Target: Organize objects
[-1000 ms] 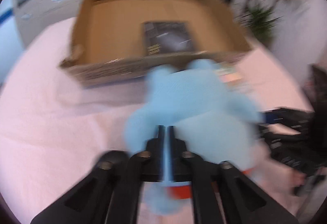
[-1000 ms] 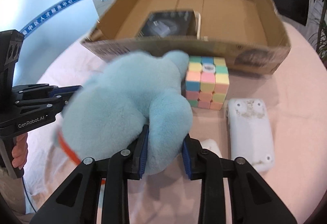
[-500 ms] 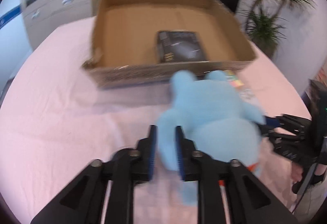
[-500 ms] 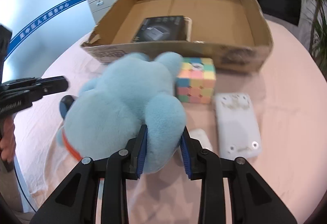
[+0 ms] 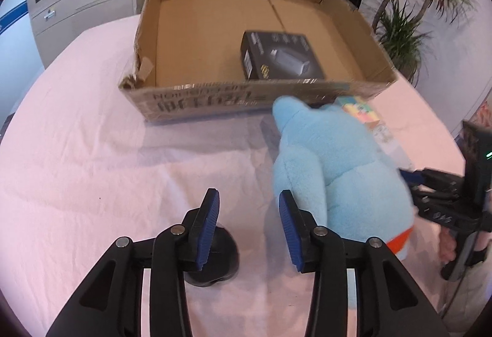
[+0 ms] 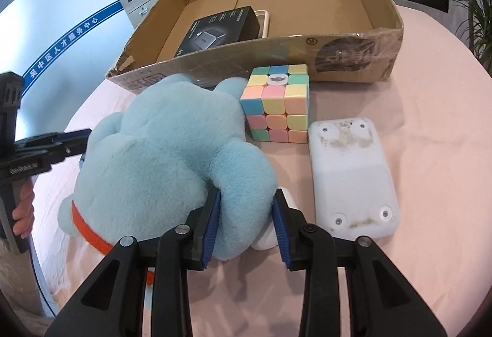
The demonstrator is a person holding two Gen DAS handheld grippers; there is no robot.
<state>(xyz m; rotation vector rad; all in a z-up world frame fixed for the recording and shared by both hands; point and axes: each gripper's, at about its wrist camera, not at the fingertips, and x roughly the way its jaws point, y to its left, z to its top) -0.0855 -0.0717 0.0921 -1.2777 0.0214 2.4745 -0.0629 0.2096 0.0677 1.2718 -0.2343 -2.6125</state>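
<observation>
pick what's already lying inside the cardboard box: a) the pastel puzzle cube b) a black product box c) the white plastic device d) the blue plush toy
b: the black product box lies on the floor of the cardboard box, while the cube, the plush toy and the white device are all out on the tablecloth in front of it.

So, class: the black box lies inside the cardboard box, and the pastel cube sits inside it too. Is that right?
Not quite. The black box does lie inside the cardboard box, but the pastel cube sits outside it, on the pink tablecloth against the front wall. The right wrist view shows this.
</observation>
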